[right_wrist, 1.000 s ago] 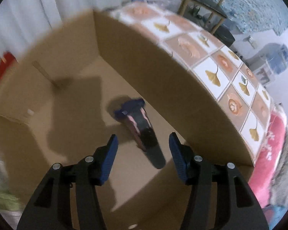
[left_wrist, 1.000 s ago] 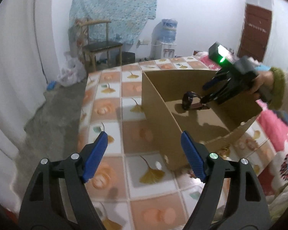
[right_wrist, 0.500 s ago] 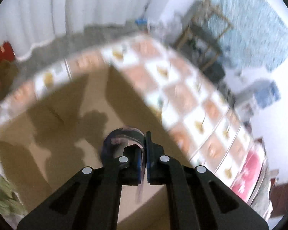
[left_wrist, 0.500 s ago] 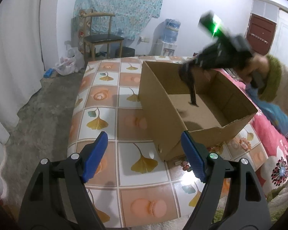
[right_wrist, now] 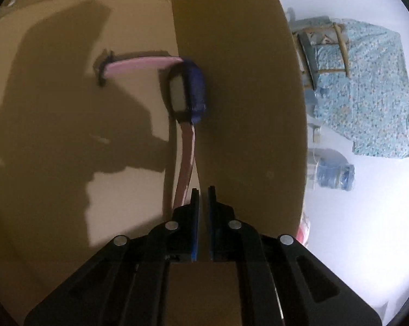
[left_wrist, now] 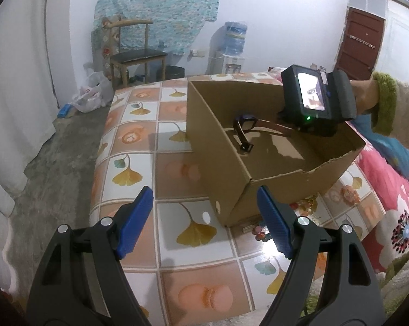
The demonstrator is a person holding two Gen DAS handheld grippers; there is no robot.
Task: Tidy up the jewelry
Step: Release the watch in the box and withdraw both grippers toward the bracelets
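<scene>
Tiled desk (left_wrist: 139, 135), ginkgo-leaf and peach pattern, carrying one open cardboard box (left_wrist: 215, 141) toward its right side.

Cardboard box: brown, flaps off, near rim torn; interior in shadow.

Right gripper (right_wrist: 201, 190): reaches into the box from the right, angled downward, carried by a hand (left_wrist: 364, 97) in a green-cuffed sleeve (left_wrist: 386, 103). Jaws clenched on the strap end of the wristwatch, the strap emerging just left of the blue pads.

Left gripper (left_wrist: 204, 217): hovers over the near desk edge, angled downward toward the box's near corner, jaws spread wide and empty.

Wristwatch (left_wrist: 245, 125): dark blue case, pinkish-brown strap. It hangs inside the box, extending ahead of the right gripper, case close to the box's left wall, buckle end (right_wrist: 103, 68) trailing farthest from the gripper.
</scene>
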